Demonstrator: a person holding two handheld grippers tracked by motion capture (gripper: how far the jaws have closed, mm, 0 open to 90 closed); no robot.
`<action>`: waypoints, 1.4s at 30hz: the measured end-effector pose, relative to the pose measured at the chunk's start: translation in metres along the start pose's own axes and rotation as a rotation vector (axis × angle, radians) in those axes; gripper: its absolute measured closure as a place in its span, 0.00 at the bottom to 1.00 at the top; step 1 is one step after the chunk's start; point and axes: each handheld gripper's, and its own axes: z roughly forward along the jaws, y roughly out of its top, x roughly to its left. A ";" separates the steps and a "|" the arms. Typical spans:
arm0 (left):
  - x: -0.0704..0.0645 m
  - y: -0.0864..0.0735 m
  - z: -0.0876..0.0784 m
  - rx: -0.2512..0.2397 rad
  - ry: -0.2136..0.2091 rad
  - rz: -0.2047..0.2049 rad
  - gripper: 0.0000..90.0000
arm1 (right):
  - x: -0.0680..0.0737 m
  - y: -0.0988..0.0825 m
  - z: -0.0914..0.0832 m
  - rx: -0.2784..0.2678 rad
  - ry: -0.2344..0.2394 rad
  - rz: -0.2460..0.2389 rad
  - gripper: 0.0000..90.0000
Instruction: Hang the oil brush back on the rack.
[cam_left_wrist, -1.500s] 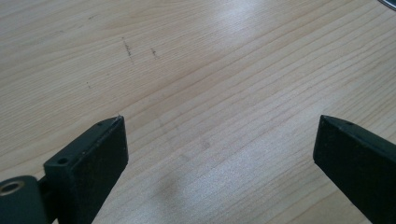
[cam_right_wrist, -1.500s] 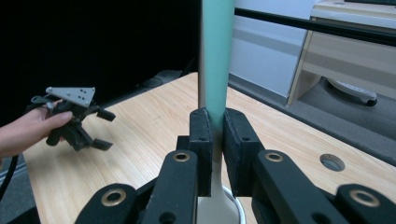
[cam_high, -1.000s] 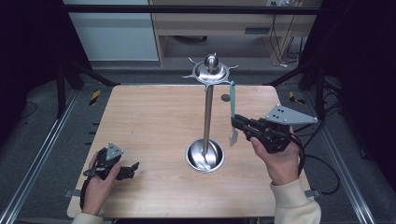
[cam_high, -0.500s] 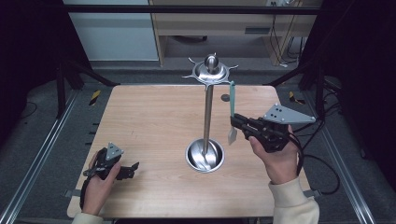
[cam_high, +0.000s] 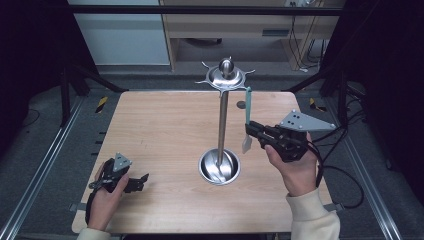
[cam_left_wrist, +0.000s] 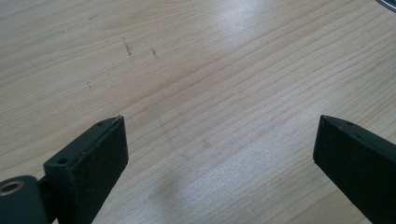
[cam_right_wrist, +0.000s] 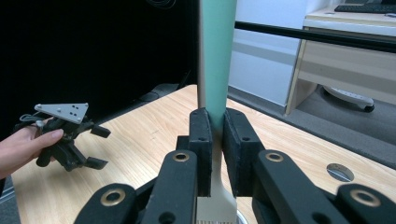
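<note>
Nearest to you in the high view, your left gripper (cam_high: 142, 180) rests low on the near left part of the wooden table (cam_high: 160, 130), well apart from everything else. Its own view adds what the high view cannot: the two black jaws stand spread wide with bare wood grain between them, pinching nothing.

Further in, your right gripper (cam_high: 248, 129) is raised to the right of the stand. Its view shows the grip up close: the jaws are pressed together on one utensil (cam_right_wrist: 215, 70) with a teal-green handle, clamped at the pale neck just above its toothed head, handle pointing up. From above you see that same utensil (cam_high: 247, 107) hanging upright, its top at a hook of the stand's crown, just right of the pole. The right gripper view also catches your left gripper (cam_right_wrist: 95, 147) far off across the table.

Count one metal stand (cam_high: 222, 120): one round bowl-shaped base (cam_high: 219, 167) at mid-table, one upright pole, and a crown of hooks (cam_high: 226, 76) at the far end. Two grippers, one utensil, one table.
</note>
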 end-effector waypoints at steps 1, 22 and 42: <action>0.000 0.000 0.000 0.000 0.000 0.000 0.03 | 0.000 0.000 0.000 0.000 0.000 0.000 0.92; 0.001 0.000 0.000 -0.002 0.001 -0.004 0.03 | -0.001 0.002 0.004 0.014 0.013 0.005 0.91; 0.001 0.000 0.000 -0.002 0.001 -0.003 0.03 | -0.006 0.004 -0.010 0.051 -0.028 -0.005 0.83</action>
